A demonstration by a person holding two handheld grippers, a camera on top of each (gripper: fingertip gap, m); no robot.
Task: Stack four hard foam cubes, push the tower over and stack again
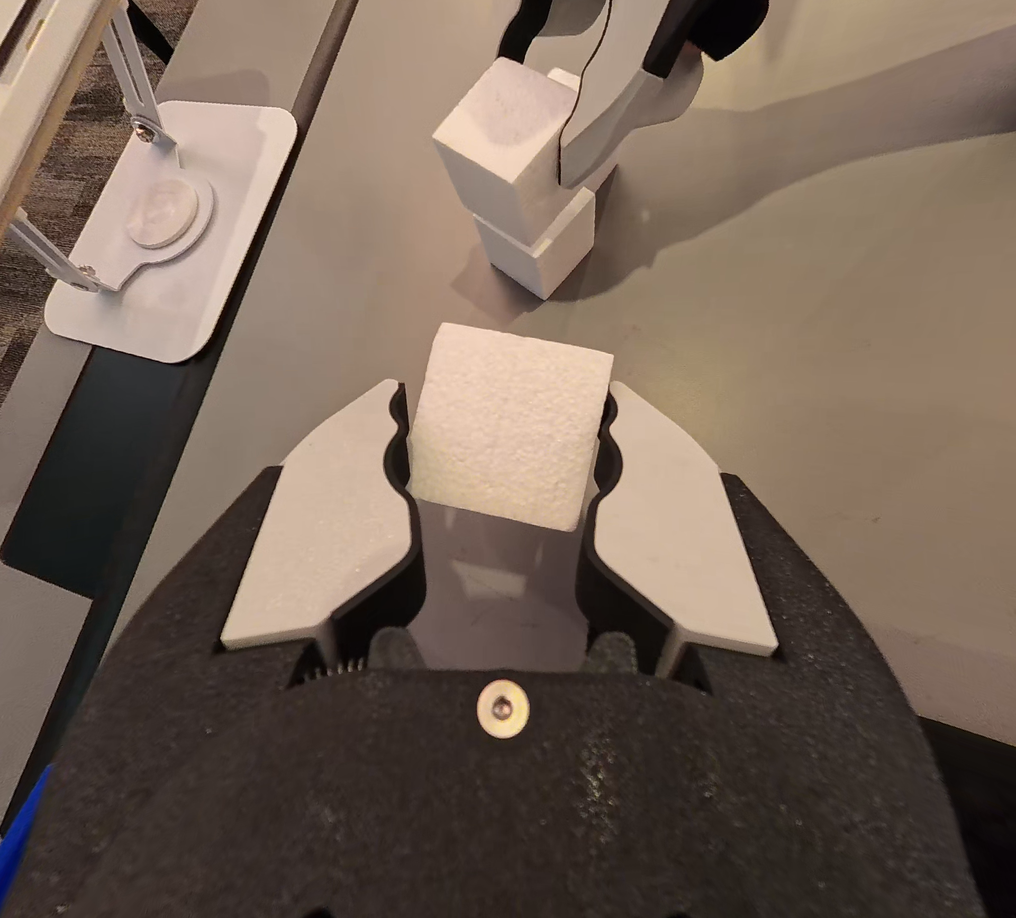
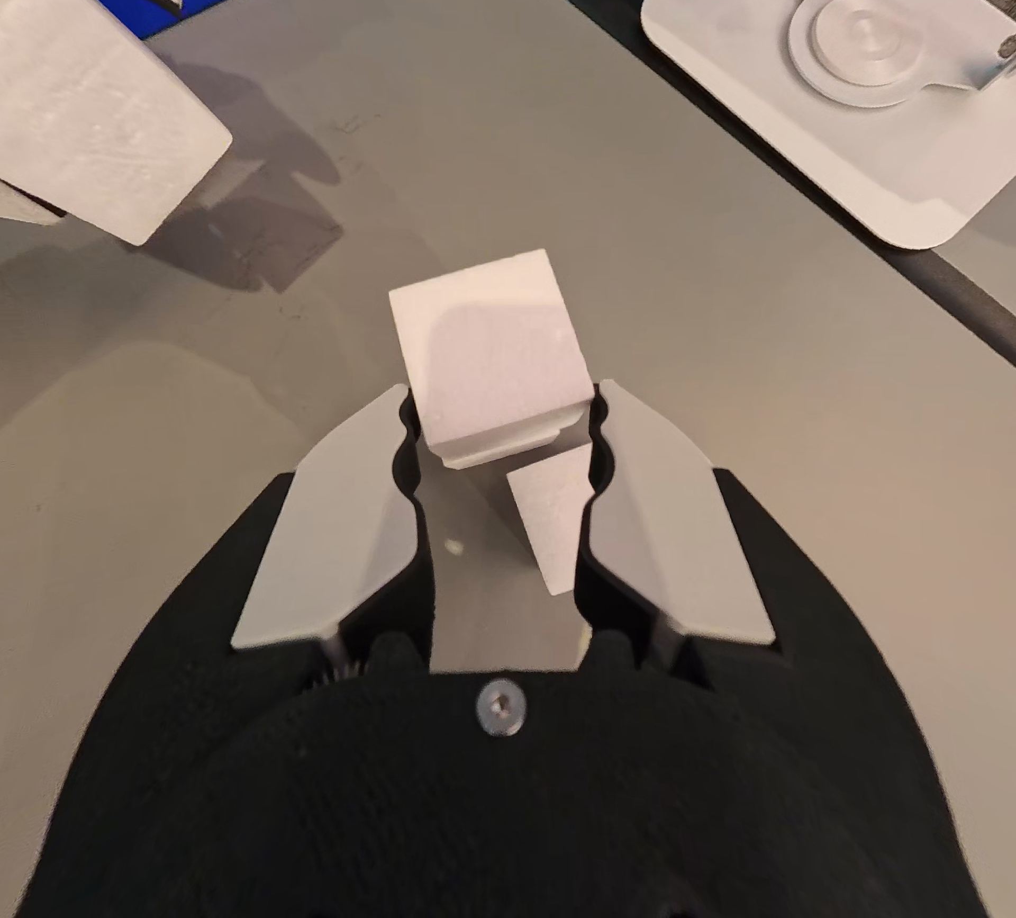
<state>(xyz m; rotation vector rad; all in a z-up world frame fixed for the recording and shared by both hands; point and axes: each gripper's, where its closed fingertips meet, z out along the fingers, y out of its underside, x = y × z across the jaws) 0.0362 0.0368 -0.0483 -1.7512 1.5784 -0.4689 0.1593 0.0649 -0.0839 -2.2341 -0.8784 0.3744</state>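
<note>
Holding one cube point(image 1: 506, 424) in the left gripper point(image 1: 504, 385), fingers narrowed to its width, pads flat on two opposite faces, lifted clear of the table point(image 1: 769, 341). Straight ahead, closing the right gripper point(image 2: 503, 391) to about the same width on the top cube point(image 2: 489, 352), fingertips against its sides as far as can be told. Resting that one, twisted out of square, on the bottom cube point(image 1: 541, 253), so only two levels up so far. Leaving a loose cube point(image 2: 552, 517) on the table just beside the stack, under the right gripper. Farther left, at the table's edge, a white stand base point(image 1: 165, 231), well apart.

Judging by the grainy white surface: very light, stiff, slightly rough, so unlikely to slip from the pads but easy to nudge or topple. Likely to dent at corners under a hard squeeze. Best taken across two parallel faces near mid-height, squarely, with gentle pressure. Worth straightening the top cube before adding more, and letting go slowly to avoid dragging it sideways.
</note>
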